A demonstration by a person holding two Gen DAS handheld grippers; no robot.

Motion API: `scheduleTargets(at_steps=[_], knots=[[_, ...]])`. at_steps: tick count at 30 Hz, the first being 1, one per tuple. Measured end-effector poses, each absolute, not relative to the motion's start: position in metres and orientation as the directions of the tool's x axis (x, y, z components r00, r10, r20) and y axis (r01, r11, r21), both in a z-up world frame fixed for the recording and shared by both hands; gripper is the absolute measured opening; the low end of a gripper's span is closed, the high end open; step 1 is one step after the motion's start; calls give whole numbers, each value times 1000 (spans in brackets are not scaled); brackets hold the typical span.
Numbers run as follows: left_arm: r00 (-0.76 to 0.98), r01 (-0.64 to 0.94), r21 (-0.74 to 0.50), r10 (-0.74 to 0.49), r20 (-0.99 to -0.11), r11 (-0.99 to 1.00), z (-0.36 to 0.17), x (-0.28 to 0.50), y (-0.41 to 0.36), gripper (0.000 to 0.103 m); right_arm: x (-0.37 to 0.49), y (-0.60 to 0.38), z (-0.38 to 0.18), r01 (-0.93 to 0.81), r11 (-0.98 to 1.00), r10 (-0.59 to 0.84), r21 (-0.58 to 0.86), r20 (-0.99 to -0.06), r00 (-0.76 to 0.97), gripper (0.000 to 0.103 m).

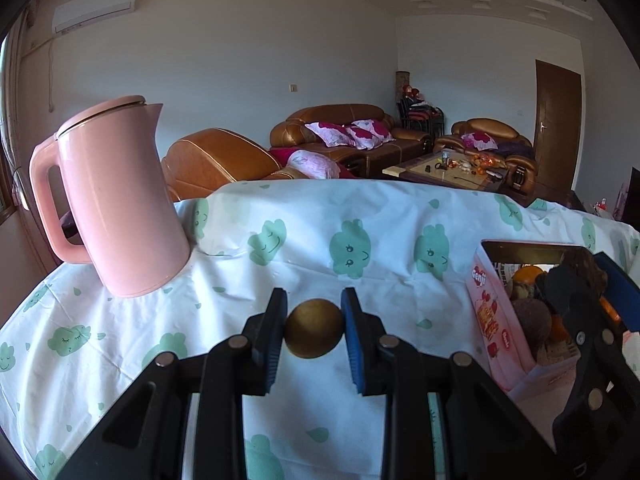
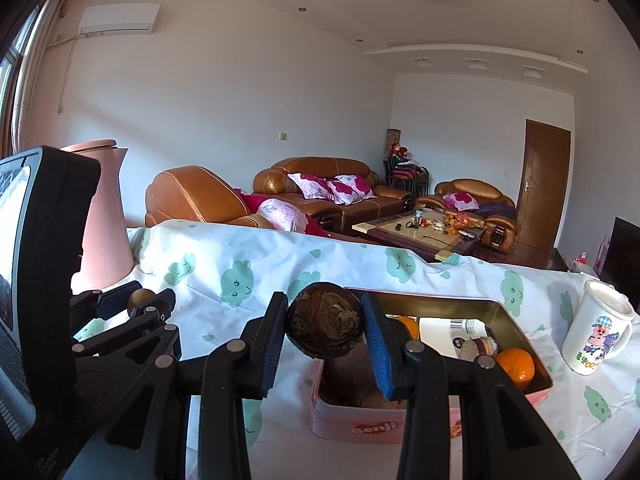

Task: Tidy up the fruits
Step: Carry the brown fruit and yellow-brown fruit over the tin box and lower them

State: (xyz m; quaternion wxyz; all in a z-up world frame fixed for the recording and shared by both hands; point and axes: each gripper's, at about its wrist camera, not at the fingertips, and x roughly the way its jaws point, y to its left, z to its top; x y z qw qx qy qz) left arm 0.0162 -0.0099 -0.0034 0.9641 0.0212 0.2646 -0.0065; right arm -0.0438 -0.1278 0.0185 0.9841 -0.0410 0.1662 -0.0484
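My left gripper [image 1: 314, 326] is shut on a small round golden-brown fruit [image 1: 314, 328], held above the cloud-print tablecloth [image 1: 280, 264]. It also shows at the left of the right wrist view [image 2: 138, 302]. My right gripper [image 2: 325, 322] is shut on a dark brown wrinkled fruit [image 2: 325, 322], held over the left end of the pink Genji tin [image 2: 352, 424]. The tin [image 1: 496, 320] holds oranges [image 2: 516, 366] and other dark fruit [image 1: 532, 320]. In the left wrist view my right gripper [image 1: 580, 284] hangs over the tin.
A pink kettle [image 1: 116, 200] stands at the table's back left. A white cartoon mug [image 2: 598, 332] stands right of the tin. Brown sofas [image 2: 320, 188] and a cluttered coffee table [image 2: 424, 232] lie beyond the table's far edge.
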Motion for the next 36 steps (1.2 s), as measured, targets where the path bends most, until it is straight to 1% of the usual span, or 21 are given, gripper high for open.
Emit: scheduleTargets(at_steps=[5, 9, 18, 24, 32, 36], knots=[[860, 62, 29, -38, -510, 998, -1, 8, -23, 29, -56, -140, 18, 87, 991, -115, -97, -331, 937, 40], [862, 98, 20, -74, -502, 995, 3, 1, -38, 29, -65, -158, 21, 114, 988, -143, -106, -316, 938, 40], [866, 173, 25, -140, -480, 985, 12, -7, -82, 29, -70, -212, 26, 214, 974, -227, -78, -318, 921, 40], [864, 213, 6, -186, -468, 977, 18, -4, -110, 30, -66, -245, 30, 288, 957, -287, -47, -323, 902, 40], [841, 264, -11, -235, -487, 965, 17, 13, -147, 30, -50, -276, 31, 343, 939, -327, -13, -337, 883, 40], [833, 263, -10, -232, -503, 965, 12, 24, -160, 30, -34, -285, 25, 329, 944, -302, 8, -376, 876, 41]])
